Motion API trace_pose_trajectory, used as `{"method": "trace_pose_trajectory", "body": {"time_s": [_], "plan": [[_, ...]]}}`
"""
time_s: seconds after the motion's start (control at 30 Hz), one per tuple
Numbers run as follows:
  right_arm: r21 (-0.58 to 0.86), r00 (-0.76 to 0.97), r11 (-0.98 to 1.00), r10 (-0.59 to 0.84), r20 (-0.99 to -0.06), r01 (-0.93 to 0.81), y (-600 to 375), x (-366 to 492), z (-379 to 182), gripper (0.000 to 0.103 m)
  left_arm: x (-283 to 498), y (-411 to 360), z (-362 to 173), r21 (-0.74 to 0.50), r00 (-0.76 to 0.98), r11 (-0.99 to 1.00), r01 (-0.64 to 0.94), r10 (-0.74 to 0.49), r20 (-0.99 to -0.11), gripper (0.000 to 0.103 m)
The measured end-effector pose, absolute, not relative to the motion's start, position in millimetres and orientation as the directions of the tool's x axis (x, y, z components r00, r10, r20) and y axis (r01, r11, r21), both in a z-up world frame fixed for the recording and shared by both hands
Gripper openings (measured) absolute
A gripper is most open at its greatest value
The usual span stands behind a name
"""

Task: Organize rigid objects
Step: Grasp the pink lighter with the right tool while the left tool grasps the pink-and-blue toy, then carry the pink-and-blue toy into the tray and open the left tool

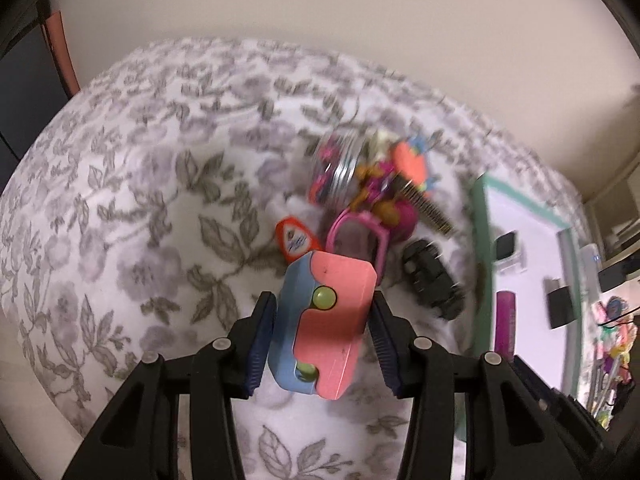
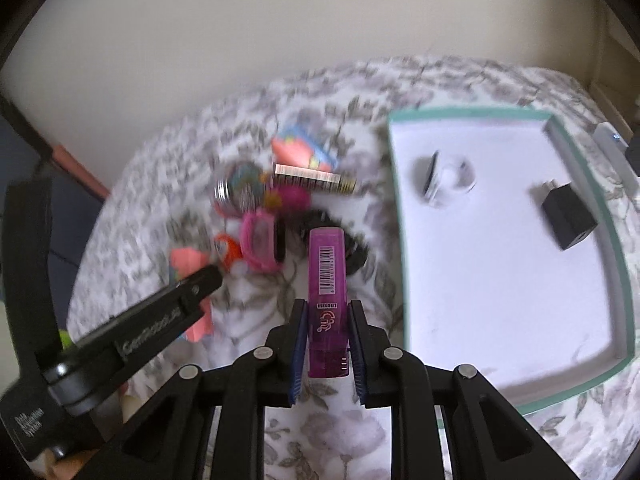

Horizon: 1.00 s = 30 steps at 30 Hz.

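Slippage threatens: left fingers (image 1: 320,336) clamp the pink-blue case (image 1: 326,320), right fingers (image 2: 328,344) the purple stapler (image 2: 327,300), both beside the tray (image 2: 616,216).

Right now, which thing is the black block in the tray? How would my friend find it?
Look for the white tray with the green rim, on the flowery cloth. The black block sits near its far right side. It is dark and boxy, unlike the pale round thing left of it.
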State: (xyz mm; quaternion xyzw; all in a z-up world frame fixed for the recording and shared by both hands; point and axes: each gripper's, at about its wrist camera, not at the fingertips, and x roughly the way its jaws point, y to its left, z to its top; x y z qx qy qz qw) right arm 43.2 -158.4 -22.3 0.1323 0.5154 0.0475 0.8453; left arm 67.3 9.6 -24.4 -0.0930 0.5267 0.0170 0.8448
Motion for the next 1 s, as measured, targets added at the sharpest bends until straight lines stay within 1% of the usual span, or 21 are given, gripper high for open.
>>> {"method": "trace_pose_trajectory", "body": {"time_s": [0.13, 0.23, 0.37, 0.57, 0.7, 0.77, 0.87, 0.93, 1.0], "plan": [[0.282, 0.519, 0.955, 0.194, -0.833, 0.095, -177, 41, -3, 0.021, 63, -7, 1, -0.154, 0.510, 0.985, -0.083, -0.091, -0.855, 0.048], [0.247, 0.554, 0.961, 0.140, -0.821, 0.123, -190, 39, 11, 0.021, 61, -27, 21, -0.159, 0.552, 0.987, -0.034, -0.114, -0.826, 0.048], [0.243, 0.582, 0.956, 0.105, -0.806, 0.165, -217, 36, 25, 0.021, 56, -53, 47, -0.215, 0.572, 0.975, 0.054, -0.207, -0.794, 0.048], [0.175, 0.594, 0.945, -0.025, -0.804, 0.276, -260, 27, 36, 0.021, 55, -108, 63, -0.247, 0.549, 0.953, 0.174, -0.302, -0.779, 0.048], [0.152, 0.573, 0.930, -0.074, -0.816, 0.335, -286, 27, 30, 0.021, 57, -147, 64, -0.234, 0.531, 0.947, 0.222, -0.318, -0.785, 0.048], [0.116, 0.554, 0.924, -0.116, -0.824, 0.365, -297, 27, 26, 0.021, 59, -167, 57, -0.233, 0.505, 0.940, 0.251, -0.332, -0.797, 0.048], [0.105, 0.537, 0.914, -0.134, -0.833, 0.392, -311, 27, 20, 0.022, 59, -191, 45, -0.227, 0.473, 0.931, 0.286, -0.343, -0.811, 0.049], [0.070, 0.506, 0.907, -0.167, -0.846, 0.416, -320, 27, 12, 0.022, 63, -201, 34, -0.246, 0.447, 0.923, 0.296, -0.362, -0.818, 0.049], [0.070, 0.476, 0.899, -0.162, -0.864, 0.432, -330, 27, 1, 0.022, 65, -206, 23, -0.266, 0.424, 0.919, 0.292, -0.373, -0.825, 0.049]]}}
